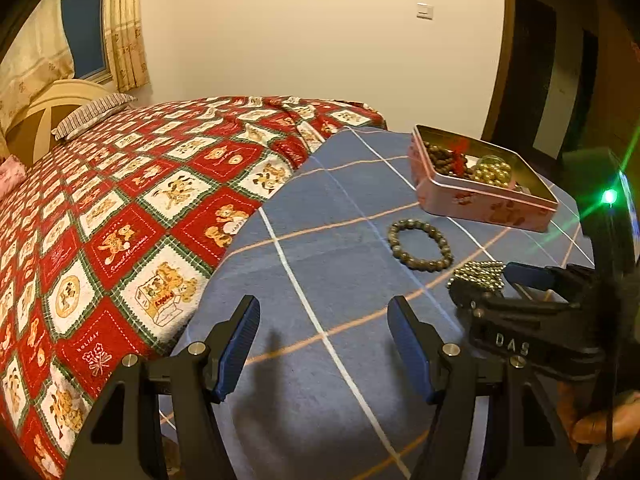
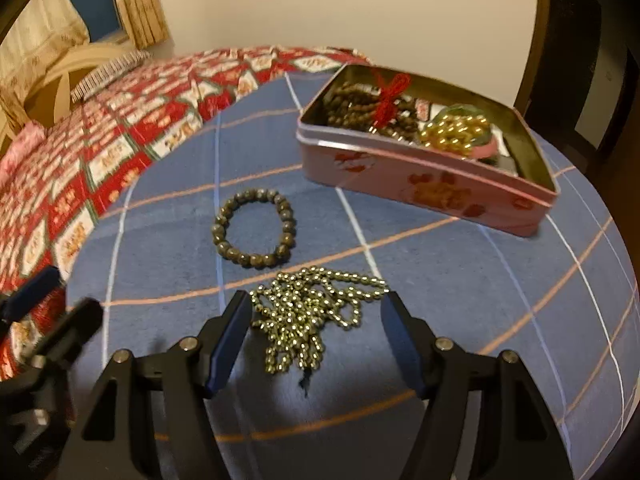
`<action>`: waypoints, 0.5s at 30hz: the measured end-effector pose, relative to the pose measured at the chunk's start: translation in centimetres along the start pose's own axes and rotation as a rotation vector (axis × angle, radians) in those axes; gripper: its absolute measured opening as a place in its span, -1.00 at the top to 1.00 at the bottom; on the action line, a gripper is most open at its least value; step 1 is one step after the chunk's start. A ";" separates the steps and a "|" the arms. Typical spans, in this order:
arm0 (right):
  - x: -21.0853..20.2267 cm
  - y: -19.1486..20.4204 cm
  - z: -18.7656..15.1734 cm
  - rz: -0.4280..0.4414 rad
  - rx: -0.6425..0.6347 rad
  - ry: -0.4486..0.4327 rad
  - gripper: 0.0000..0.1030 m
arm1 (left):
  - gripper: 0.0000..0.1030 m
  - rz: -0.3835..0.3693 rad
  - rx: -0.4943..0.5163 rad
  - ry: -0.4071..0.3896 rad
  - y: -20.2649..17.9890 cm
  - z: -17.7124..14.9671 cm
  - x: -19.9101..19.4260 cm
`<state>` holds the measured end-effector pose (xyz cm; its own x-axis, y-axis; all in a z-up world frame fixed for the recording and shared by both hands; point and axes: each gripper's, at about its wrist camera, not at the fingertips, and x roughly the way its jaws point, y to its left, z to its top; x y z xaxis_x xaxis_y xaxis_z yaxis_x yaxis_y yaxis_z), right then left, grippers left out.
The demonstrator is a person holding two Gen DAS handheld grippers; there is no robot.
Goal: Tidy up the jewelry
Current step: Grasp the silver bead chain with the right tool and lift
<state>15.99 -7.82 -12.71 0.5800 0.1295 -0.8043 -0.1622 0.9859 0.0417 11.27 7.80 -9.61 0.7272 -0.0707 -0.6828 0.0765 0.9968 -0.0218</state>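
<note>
The right claw (image 2: 314, 334) is open wide. Its two flat blue pads (image 2: 226, 344) sit on each side of a heap of small shiny beads (image 2: 312, 312), low in the middle of the right view, but the pads do not touch it. The bead chain is tangled in a loose, bumpy pile on the blue cloth (image 2: 440, 280), which looks soft and has thin white and orange lines in a grid.

Just above the pile lies a round bracelet (image 2: 254, 228) of dark, smooth, ball-shaped beads. It is flat on the cloth, forming a ring.

At the upper right sits a pink metal tin (image 2: 424, 184), a rectangle with rounded corners and no lid on. Inside are brown beads, a red knotted string and gold balls.

The left claw (image 1: 322, 344) is open wide too and holds nothing. Under it is only cloth.

On the left is a red quilt (image 1: 100, 216) with little bear squares.
</note>
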 end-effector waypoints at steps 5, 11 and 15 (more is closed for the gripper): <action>-0.1 -0.1 0.0 -0.022 -0.052 -0.011 0.48 | -0.29 -0.031 -0.008 0.010 -0.3 0.9 0.8; -0.6 -2.1 -0.2 -0.018 -0.033 -0.010 0.66 | -0.29 -0.077 0.007 0.015 -2.0 2.0 1.7; -1.9 -4.3 -0.6 0.026 0.066 -0.027 0.73 | -0.29 -0.158 -0.007 0.061 -3.9 3.0 3.5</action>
<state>15.16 -12.34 -11.72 0.5979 0.1572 -0.7860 -0.1248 0.9869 0.1025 15.57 3.53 -9.77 0.6633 -0.2249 -0.7138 0.1822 0.9736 -0.1374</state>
